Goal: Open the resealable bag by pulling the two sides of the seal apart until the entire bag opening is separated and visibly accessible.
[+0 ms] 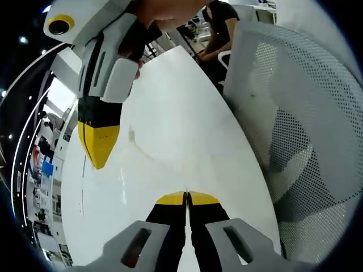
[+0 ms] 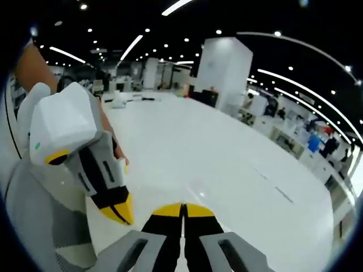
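Note:
In the left gripper view, my left gripper rises from the bottom with its yellow-tipped jaws pressed together and nothing between them, above a white table. My right gripper hangs in from the upper left, held by a hand. Its yellow tips meet in a point, with nothing in them. In the right gripper view, my right gripper is shut and holds nothing over the same white table. My left gripper reaches in from the left, close beside it, tips together.
A white mesh chair stands against the table's right edge, and the chair also sits low on the left. A person bends over beyond the table's far end. Desks and shelves line the hall behind.

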Motion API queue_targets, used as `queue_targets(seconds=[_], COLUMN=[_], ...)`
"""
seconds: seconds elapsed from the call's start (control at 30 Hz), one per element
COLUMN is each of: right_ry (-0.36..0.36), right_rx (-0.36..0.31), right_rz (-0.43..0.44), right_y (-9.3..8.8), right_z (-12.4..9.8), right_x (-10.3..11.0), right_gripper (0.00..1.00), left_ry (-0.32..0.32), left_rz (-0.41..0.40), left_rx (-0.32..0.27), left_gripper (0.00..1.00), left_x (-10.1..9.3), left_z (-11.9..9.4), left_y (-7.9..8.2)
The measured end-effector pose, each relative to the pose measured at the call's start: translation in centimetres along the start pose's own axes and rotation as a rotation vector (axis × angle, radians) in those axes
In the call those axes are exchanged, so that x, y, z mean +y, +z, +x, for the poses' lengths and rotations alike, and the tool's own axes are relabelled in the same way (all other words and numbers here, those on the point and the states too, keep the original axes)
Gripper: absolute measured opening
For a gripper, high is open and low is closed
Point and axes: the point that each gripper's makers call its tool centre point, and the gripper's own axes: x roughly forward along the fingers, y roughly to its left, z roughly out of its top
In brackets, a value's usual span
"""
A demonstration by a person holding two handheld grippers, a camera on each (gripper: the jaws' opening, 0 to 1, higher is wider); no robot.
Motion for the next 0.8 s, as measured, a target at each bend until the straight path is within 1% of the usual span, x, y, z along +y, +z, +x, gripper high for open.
queue_targets(seconds=[0.17,0.27,0.3,0.33,0.6,0.63,0.8], right_ry=[-0.043,-0.05,-0.093,-0.103,-0.115,-0.115,-0.1], right_rx=[-0.041,-0.049,-0.087,-0.096,-0.105,-0.104,-0.095], right_rz=[0.003,0.005,-0.019,-0.027,-0.02,-0.016,-0.013], right_y=[0.8,1.0,1.9,2.2,2.3,2.2,1.7], right_z=[-0.5,-0.6,-1.1,-1.3,-1.5,-1.5,-1.3], right_x=[-0.8,-0.9,-1.3,-1.5,-2.0,-2.1,-2.1], right_gripper=[0.0,0.0,0.0,0.0,0.0,0.0,0.0], left_ry=[0.002,0.003,0.004,0.002,-0.002,0.014,0.033], left_rz=[0.0,0.001,0.004,0.003,0.016,0.027,0.009], left_rx=[0.002,0.001,-0.001,0.0,0.006,0.008,0.003], left_gripper=[0.0,0.0,0.0,0.0,0.0,0.01,0.01], left_x=[0.2,0.3,0.6,0.7,0.9,1.3,1.7], left_z=[-0.1,-0.1,-0.1,-0.1,0.0,0.1,0.1], left_y=[0.0,0.1,0.3,0.4,0.3,0.2,0.0])
